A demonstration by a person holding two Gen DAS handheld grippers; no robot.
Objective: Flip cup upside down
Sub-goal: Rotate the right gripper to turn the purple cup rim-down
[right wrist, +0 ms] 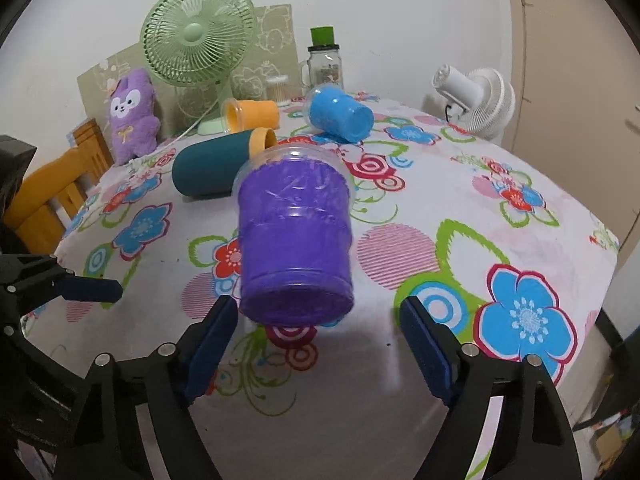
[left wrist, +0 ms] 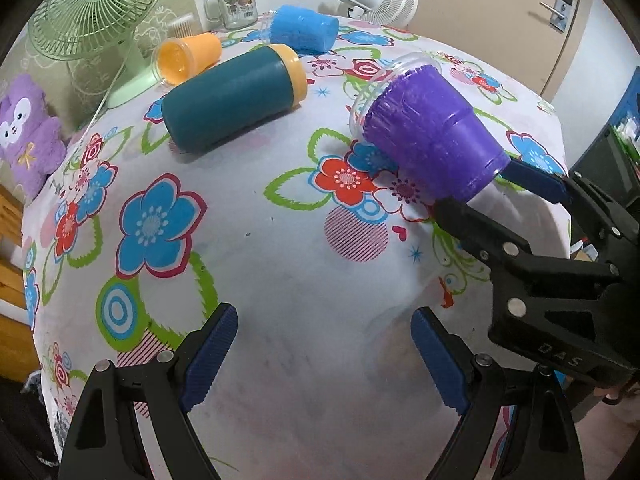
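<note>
Lying on its side at frame centre, the purple cup (right wrist: 294,240), clear ribbed plastic, rests on the flowered tablecloth (right wrist: 400,360). The right gripper (right wrist: 320,344) spreads wide around its base; the left gripper (left wrist: 324,360) gapes over bare cloth.

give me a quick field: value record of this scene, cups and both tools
purple cup: on its side, base toward right tool, rim away
right tool: open, fingers on either side of the cup base, not closed on it
left tool: open, empty, over bare cloth
teal cup: on its side
orange cup: on its side
blue cup: on its side
surface: floral tablecloth
flip: not yet done
</note>
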